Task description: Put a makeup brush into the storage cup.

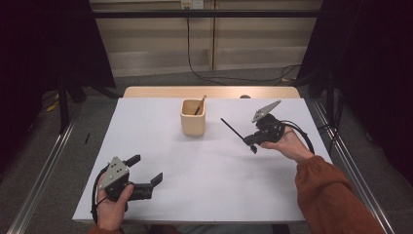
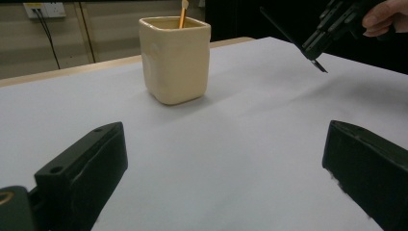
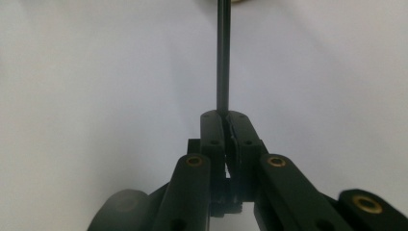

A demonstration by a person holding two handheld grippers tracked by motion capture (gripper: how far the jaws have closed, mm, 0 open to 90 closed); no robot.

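A cream square cup (image 1: 193,118) stands at the back middle of the white table (image 1: 209,185), with a wooden utensil (image 1: 200,105) leaning inside it. To its right, my right gripper (image 1: 249,141) is shut on a thin black stick (image 1: 232,128) that points up and left toward the cup. In the right gripper view the stick (image 3: 223,57) runs straight out from between the closed jaws of the right gripper (image 3: 224,118). My left gripper (image 1: 145,168) rests at the front left, open with nothing in it. The left gripper view has the cup (image 2: 175,60) ahead of the left gripper (image 2: 226,159).
The table's edges drop to a grey floor with metal rails on both sides. A wooden ledge (image 1: 146,91) runs behind the white sheet. Dark curtains stand at the back left and right, and cables lie on the floor behind.
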